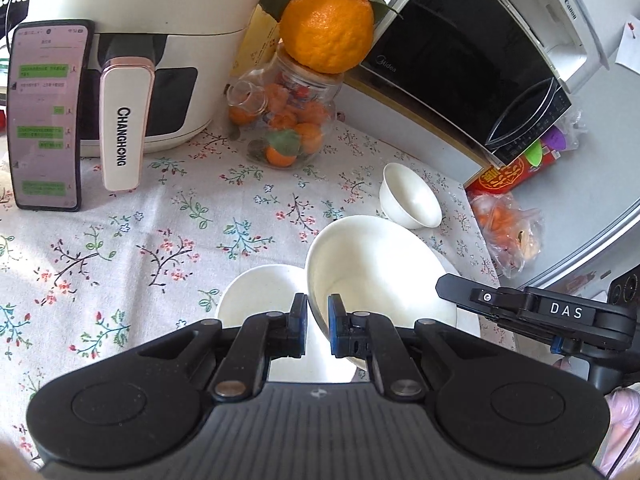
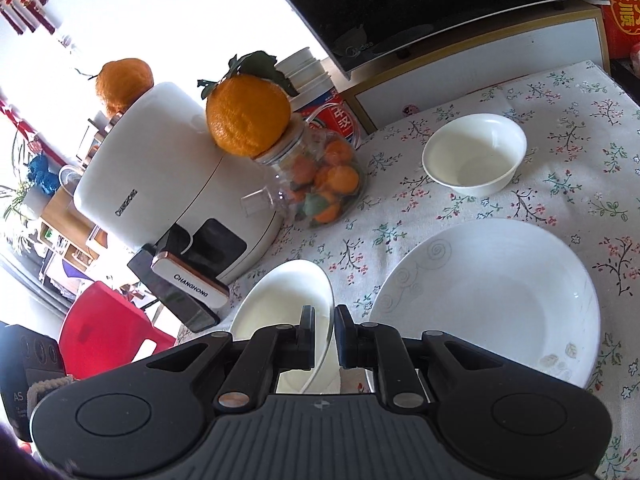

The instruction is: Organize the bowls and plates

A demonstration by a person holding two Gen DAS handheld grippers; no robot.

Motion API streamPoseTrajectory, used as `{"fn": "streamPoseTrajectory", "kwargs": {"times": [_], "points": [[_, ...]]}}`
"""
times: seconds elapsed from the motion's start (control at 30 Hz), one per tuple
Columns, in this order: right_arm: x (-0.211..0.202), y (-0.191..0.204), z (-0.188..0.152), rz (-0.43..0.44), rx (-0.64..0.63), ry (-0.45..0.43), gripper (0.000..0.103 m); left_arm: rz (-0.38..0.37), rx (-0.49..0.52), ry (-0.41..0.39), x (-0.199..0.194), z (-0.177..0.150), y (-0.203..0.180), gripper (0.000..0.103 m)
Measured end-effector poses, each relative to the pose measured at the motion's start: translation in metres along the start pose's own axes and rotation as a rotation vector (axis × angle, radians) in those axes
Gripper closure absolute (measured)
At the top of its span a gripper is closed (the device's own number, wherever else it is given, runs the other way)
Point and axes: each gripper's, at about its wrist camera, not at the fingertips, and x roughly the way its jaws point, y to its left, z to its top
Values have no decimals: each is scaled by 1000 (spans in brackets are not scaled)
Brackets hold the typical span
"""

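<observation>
My left gripper [image 1: 318, 326] is shut on the rim of a white bowl [image 1: 380, 272] and holds it tilted above the table. Beside it lies another white dish [image 1: 260, 292], and a small white bowl [image 1: 410, 196] stands further back. My right gripper [image 2: 323, 334] is shut on the rim of a white bowl [image 2: 284, 300], tilted. A large white plate [image 2: 492, 300] lies on the floral tablecloth [image 2: 400, 220] to its right. A small white bowl [image 2: 474, 154] stands beyond the plate. The right gripper's black body [image 1: 532, 312] shows at the right of the left wrist view.
A white air fryer [image 1: 140, 40] with a phone [image 1: 46, 114] leaning on it stands at the back left. A glass jar of small oranges [image 1: 288, 120] carries a big orange [image 1: 326, 26]. A black microwave [image 1: 460, 60] stands at the back right. A bag of oranges [image 1: 504, 232] lies by the table edge.
</observation>
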Motion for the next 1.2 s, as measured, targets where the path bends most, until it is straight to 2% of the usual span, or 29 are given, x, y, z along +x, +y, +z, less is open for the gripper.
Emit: {"fn": "streamPoseTrajectory", "kwargs": {"times": [0.23, 0.47, 0.73, 1.03, 1.2], "points": [[17, 21, -15, 7, -58, 64, 93, 38, -23, 14, -8, -3, 20, 94], [33, 34, -25, -24, -121, 110, 93, 89, 2, 14, -10, -4, 25, 94], [40, 37, -32, -67, -165, 140, 93, 146, 80, 13, -6, -7, 18, 94], [43, 45, -38, -133, -259, 152, 93, 229, 214, 19, 4, -17, 2, 94], [46, 45, -41, -159, -284, 163, 93, 247, 236, 29, 8, -20, 1, 93]]}}
